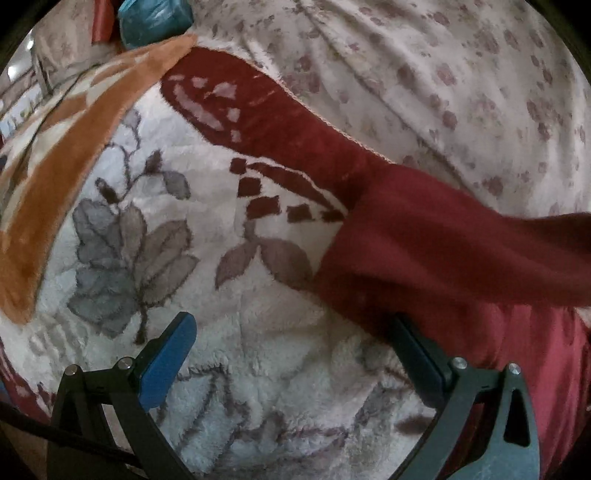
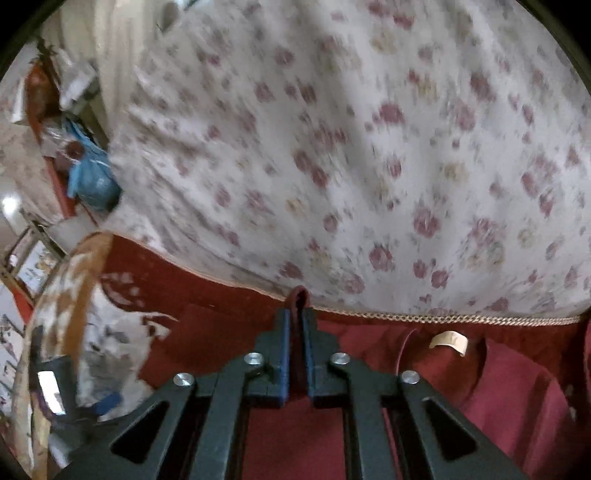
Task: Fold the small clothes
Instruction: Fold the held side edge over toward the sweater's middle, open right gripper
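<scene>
A dark red garment (image 1: 443, 251) lies on a fluffy white blanket with grey leaf patterns (image 1: 258, 332), its sleeve or edge stretched off to the right. My left gripper (image 1: 295, 354) is open and empty, its blue pads just left of the garment's lower edge. In the right wrist view my right gripper (image 2: 295, 317) is shut on a fold of the red garment (image 2: 299, 295), which pokes up between the pads. The rest of the garment (image 2: 498, 387) spreads below, with a beige neck label (image 2: 448, 341) showing.
A floral bedsheet (image 2: 369, 147) covers the bed beyond the blanket's braided edge (image 2: 443, 317). An orange and white blanket border (image 1: 55, 177) lies at the left. A blue bag (image 1: 155, 18) and clutter sit at the far left, also in the right wrist view (image 2: 92, 177).
</scene>
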A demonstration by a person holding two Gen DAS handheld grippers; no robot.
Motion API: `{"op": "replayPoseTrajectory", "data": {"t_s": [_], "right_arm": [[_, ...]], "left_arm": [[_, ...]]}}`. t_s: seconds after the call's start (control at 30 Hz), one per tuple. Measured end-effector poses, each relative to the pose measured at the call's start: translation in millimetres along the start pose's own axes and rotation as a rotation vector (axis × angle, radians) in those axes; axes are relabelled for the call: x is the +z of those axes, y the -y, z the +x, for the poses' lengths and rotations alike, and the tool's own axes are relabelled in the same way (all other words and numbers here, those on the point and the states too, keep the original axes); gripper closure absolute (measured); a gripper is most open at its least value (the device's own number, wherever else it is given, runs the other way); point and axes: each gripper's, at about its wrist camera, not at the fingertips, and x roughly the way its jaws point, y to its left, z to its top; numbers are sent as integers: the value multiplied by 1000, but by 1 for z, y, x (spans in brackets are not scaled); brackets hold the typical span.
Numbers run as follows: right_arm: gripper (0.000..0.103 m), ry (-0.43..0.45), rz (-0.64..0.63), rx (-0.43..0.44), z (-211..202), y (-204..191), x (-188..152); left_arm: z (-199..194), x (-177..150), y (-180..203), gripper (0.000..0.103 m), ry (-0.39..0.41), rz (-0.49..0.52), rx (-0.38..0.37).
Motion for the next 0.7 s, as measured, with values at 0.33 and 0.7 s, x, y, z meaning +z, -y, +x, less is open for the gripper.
{"op": "replayPoseTrajectory", "data": {"t_s": [0.33, 0.7], "right_arm": [[92, -62, 2, -47, -22, 18, -13], [56, -252, 87, -74, 90, 35, -65]], "left_arm": [[0, -3, -1, 0, -4, -4, 13], [1, -1, 0, 0, -16, 2, 9]]}}
